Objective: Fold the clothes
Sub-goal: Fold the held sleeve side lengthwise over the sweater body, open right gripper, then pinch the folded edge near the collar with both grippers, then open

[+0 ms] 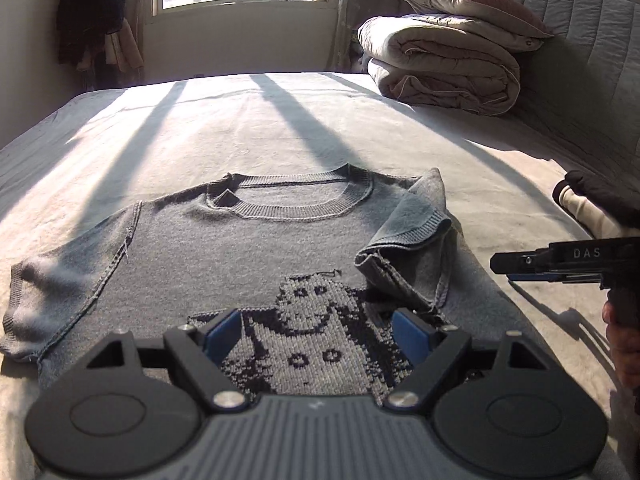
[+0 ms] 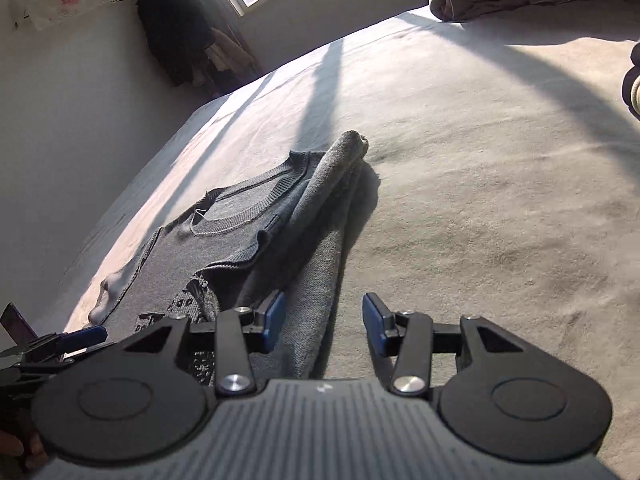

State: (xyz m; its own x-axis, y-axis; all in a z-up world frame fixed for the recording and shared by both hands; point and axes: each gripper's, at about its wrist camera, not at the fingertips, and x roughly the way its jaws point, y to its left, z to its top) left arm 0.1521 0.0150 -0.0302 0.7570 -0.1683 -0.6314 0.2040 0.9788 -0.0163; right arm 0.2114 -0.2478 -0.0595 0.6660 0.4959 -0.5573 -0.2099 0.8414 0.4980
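A grey knitted sweater (image 1: 240, 248) lies flat on the bed (image 1: 280, 128), chest up, with a dark woven figure on its front. One short sleeve is spread out to the side; the other sleeve (image 1: 404, 236) is folded in over the body in a rumpled heap. The left gripper (image 1: 316, 330) hovers above the pattern, blue pads wide apart, holding nothing. The right gripper (image 2: 324, 320) is partly open beside the sweater's edge, also empty. A folded quilt (image 1: 440, 68) and pillow (image 1: 468, 4) sit by the padded headboard; the bedsheet looks soft and faintly creased.
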